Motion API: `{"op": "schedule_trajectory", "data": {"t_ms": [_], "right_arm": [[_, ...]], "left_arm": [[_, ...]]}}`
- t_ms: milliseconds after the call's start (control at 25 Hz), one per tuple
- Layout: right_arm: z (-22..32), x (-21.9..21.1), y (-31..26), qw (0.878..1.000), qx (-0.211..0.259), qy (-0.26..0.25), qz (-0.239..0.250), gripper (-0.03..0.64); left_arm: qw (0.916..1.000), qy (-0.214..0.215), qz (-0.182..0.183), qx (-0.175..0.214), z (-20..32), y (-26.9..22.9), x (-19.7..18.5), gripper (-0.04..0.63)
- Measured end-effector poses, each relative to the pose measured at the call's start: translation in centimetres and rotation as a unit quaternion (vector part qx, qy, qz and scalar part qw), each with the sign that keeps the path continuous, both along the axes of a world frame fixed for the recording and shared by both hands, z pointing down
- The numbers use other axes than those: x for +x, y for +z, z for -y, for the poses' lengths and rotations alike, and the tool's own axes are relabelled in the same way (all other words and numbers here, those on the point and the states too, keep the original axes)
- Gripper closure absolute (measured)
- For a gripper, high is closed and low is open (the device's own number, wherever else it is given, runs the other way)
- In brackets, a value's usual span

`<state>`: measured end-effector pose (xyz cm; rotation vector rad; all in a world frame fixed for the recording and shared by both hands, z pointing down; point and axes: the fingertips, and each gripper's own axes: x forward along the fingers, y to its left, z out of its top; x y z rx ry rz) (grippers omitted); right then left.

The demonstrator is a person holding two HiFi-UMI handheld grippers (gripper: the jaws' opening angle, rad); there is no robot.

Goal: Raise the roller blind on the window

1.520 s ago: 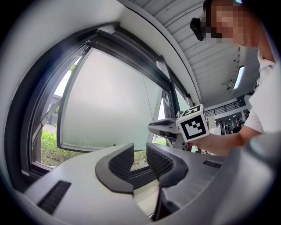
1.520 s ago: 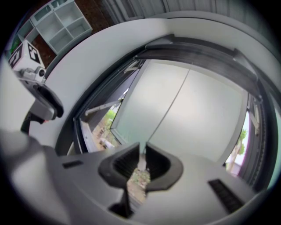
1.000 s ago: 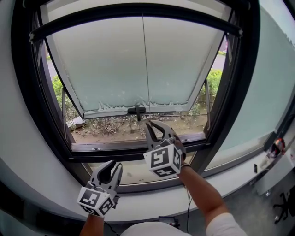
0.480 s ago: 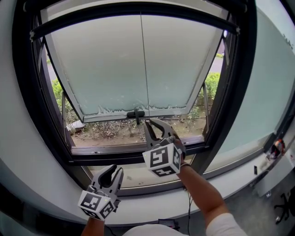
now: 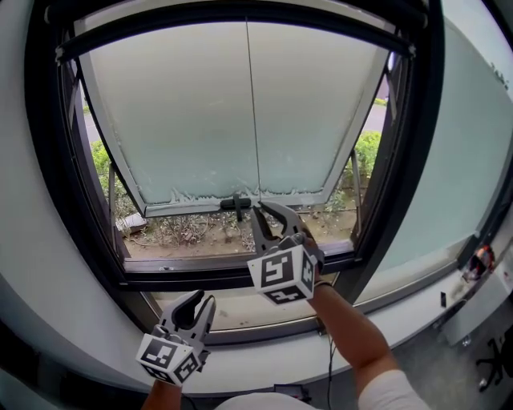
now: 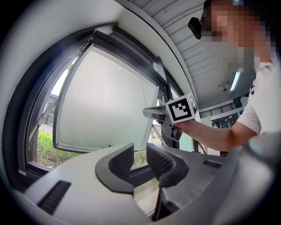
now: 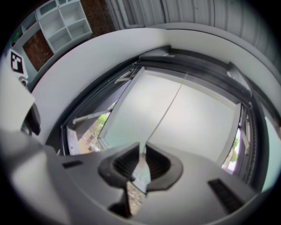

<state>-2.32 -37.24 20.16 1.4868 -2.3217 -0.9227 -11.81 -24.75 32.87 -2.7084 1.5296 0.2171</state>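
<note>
1. While the right gripper [image 5: 263, 210] is held up in front of the window's lower edge, its jaws stand nearly together, clenched on the thin cord [image 5: 251, 112]. In the right gripper view the cord comes down straight into the narrow slit between the two ribbed pads.
2. We follow the cord upward along the middle of the window to a dark bar [image 5: 240, 14] that spans the top of the opening. We take this bar for the roller blind's bottom rail, which puts the blind high up, near the top of the dark window frame [image 5: 36, 160].
3. Behind the cord we see a frosted pane [image 5: 184, 112], tilted outward at its lower edge, with a dark handle [image 5: 236, 203] at the middle of that edge, just beside the right gripper's tips.
4. The left gripper [image 5: 202, 299] is held lower, near the pale sill [image 5: 401, 292] and well apart from the cord. Its jaws are released, with a clear gap and nothing between the pads.
5. In the left gripper view we see the right gripper's marker cube [image 6: 181, 108] and the person's forearm behind it.
6. Green shrubs [image 5: 100, 160] show outside, beyond the pane's edge.
</note>
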Motion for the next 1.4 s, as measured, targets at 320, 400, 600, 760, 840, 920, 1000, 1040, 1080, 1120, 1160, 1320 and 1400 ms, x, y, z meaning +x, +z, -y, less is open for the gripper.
{"op": "schedule_trajectory", "data": {"t_ms": [320, 400, 600, 760, 840, 920, 1000, 1040, 1080, 1120, 1160, 1320, 1400], "right_arm": [[0.0, 0.3, -1.1, 1.000, 0.011, 0.005, -0.002, 0.565], [0.0, 0.5, -1.4, 1.000, 0.013, 0.006, 0.000, 0.565], [-0.1, 0.4, -2.2, 1.000, 0.019, 0.005, 0.001, 0.565], [-0.2, 0.4, -2.6, 1.000, 0.021, 0.005, 0.000, 0.565], [-0.2, 0.3, -2.8, 1.000, 0.023, 0.005, -0.001, 0.565], [-0.1, 0.3, -3.0, 1.000, 0.025, 0.005, -0.002, 0.565], [0.0, 0.3, -3.2, 1.000, 0.027, 0.006, -0.001, 0.565], [0.0, 0.3, -3.3, 1.000, 0.029, 0.006, -0.001, 0.565], [0.0, 0.3, -3.5, 1.000, 0.030, 0.006, -0.001, 0.565], [0.1, 0.3, -3.6, 0.999, 0.031, 0.006, -0.002, 0.565], [0.1, 0.3, -3.7, 0.999, 0.032, 0.007, -0.003, 0.565], [0.2, 0.4, -3.9, 0.999, 0.034, 0.011, -0.006, 0.565], [0.4, 0.6, -4.2, 0.999, 0.037, 0.014, -0.006, 0.565]], "left_arm": [[1.0000, 0.003, -0.001, -0.005, -0.2, 0.0, 0.2, 0.492], [1.0000, 0.004, 0.000, -0.006, -0.2, 0.2, 0.3, 0.492], [0.9999, 0.004, 0.000, -0.010, -0.2, 0.4, 0.3, 0.492], [1.0000, 0.005, 0.002, -0.007, -0.4, 0.2, 0.3, 0.492], [1.0000, 0.004, 0.002, -0.005, -0.4, 0.2, 0.2, 0.492], [1.0000, 0.004, 0.003, -0.005, -0.4, 0.2, 0.2, 0.492], [1.0000, 0.004, 0.003, -0.006, -0.4, 0.2, 0.2, 0.492], [1.0000, 0.004, 0.003, -0.006, -0.3, 0.3, 0.2, 0.492], [1.0000, 0.004, 0.004, -0.006, -0.3, 0.3, 0.2, 0.492], [1.0000, 0.004, 0.004, -0.005, -0.3, 0.3, 0.2, 0.492], [1.0000, 0.004, 0.004, -0.005, -0.3, 0.3, 0.2, 0.492], [1.0000, 0.007, 0.004, -0.004, -0.4, 0.3, 0.3, 0.492], [1.0000, 0.007, 0.004, -0.004, -0.4, 0.3, 0.3, 0.492]]}}
